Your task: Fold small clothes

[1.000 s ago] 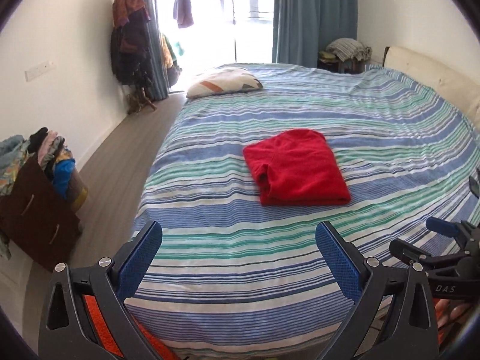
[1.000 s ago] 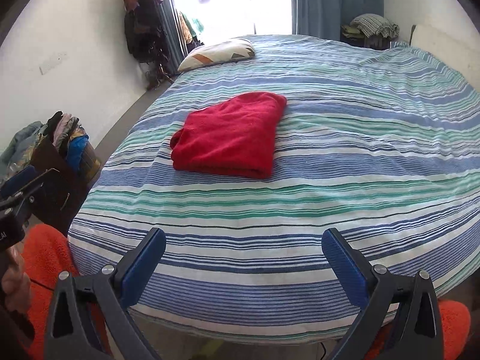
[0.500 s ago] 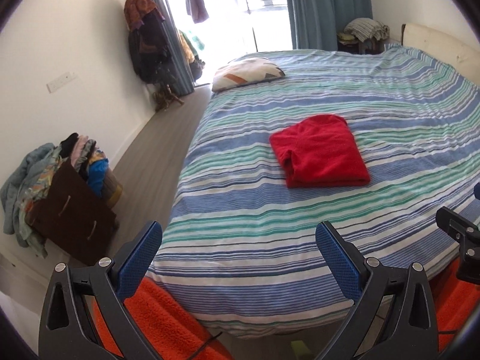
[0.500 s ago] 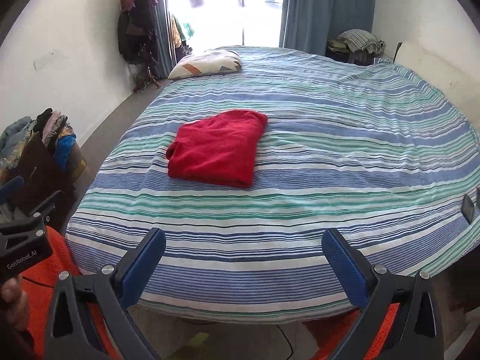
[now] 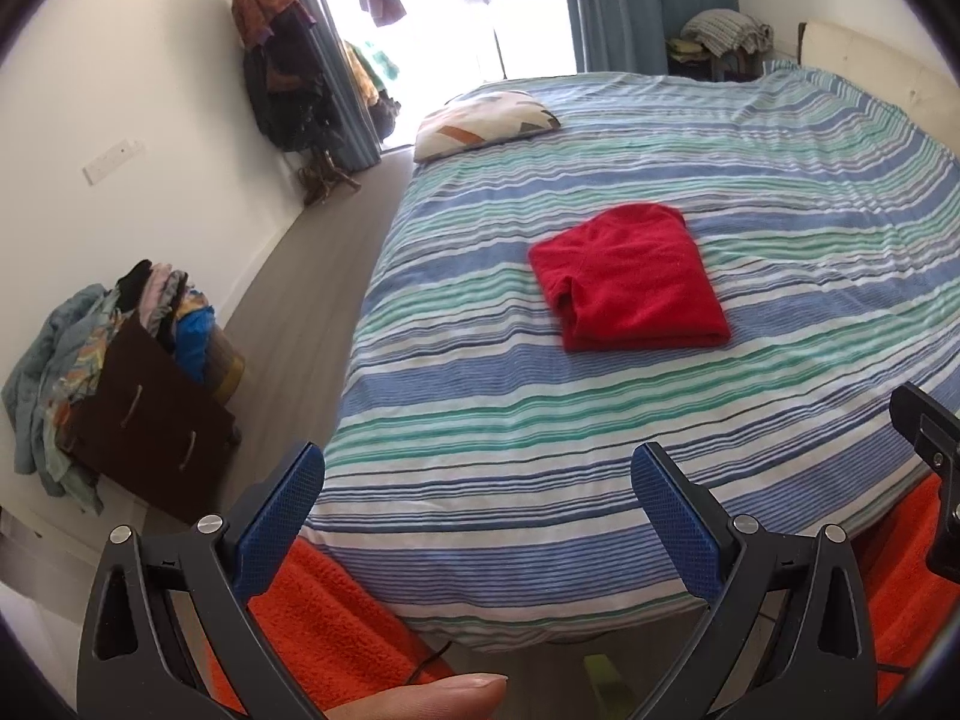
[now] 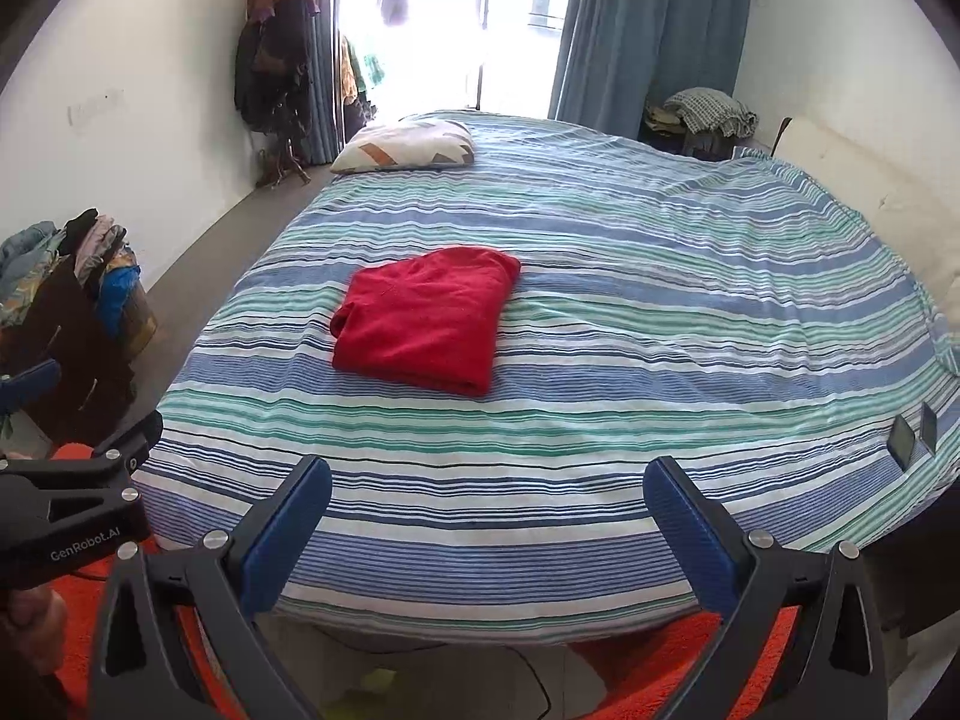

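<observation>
Patterned pillow point(image 5: 486, 123) at the striped bed's point(image 5: 780, 192) far corner; clothes-stuffed basket point(image 5: 150, 396) on the floor.

Ahead of both sets of wide-apart jaws lies the red garment point(image 5: 630, 282), a soft, matt, slightly fuzzy knit cloth, folded on the striped bedcover point(image 6: 600, 420), which is thin woven cotton-like cloth, matt and lightly creased. The left gripper point(image 5: 480, 516) and right gripper point(image 6: 489, 516) show matt black plastic arms, dull silvery metal rivets and blue fingers point(image 6: 288, 540) with a fine grid texture. Below the jaws, an orange fabric point(image 5: 324, 630) looks coarse and nubby like terry.
</observation>
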`<state>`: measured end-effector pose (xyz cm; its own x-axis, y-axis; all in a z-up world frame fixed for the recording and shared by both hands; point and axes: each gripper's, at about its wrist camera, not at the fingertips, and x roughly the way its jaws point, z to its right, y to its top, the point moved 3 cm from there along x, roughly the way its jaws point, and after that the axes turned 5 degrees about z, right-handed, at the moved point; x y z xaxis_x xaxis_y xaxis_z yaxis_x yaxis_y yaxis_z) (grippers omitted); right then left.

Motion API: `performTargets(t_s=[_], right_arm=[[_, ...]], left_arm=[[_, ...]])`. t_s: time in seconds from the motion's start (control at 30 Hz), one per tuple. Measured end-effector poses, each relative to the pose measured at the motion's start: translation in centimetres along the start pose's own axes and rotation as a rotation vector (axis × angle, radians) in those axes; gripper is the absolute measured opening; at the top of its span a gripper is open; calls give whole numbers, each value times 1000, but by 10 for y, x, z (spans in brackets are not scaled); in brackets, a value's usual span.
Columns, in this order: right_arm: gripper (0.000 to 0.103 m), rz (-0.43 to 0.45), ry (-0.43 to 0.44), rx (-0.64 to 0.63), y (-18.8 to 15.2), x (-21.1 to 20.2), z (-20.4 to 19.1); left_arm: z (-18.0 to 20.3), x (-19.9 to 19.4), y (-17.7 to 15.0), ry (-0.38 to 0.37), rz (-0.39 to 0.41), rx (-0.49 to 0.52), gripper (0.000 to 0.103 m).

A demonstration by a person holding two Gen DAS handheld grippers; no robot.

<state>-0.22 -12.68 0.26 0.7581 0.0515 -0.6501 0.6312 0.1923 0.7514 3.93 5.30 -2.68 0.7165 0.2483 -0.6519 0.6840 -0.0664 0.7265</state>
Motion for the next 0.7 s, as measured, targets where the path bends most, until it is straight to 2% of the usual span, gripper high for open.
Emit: performTargets(t_s=[0.2,0.43,0.7], right_arm=[[103,-30,23,10,-2,12,0],[103,-31,54,31,6,15,2],[102,-50,46,41,6,27,6]], left_arm=[[4,8,1,0,-20,-2,103],[0,14,6,-60,-49,-50,103],[9,29,7,-70,-86,-41,103]])
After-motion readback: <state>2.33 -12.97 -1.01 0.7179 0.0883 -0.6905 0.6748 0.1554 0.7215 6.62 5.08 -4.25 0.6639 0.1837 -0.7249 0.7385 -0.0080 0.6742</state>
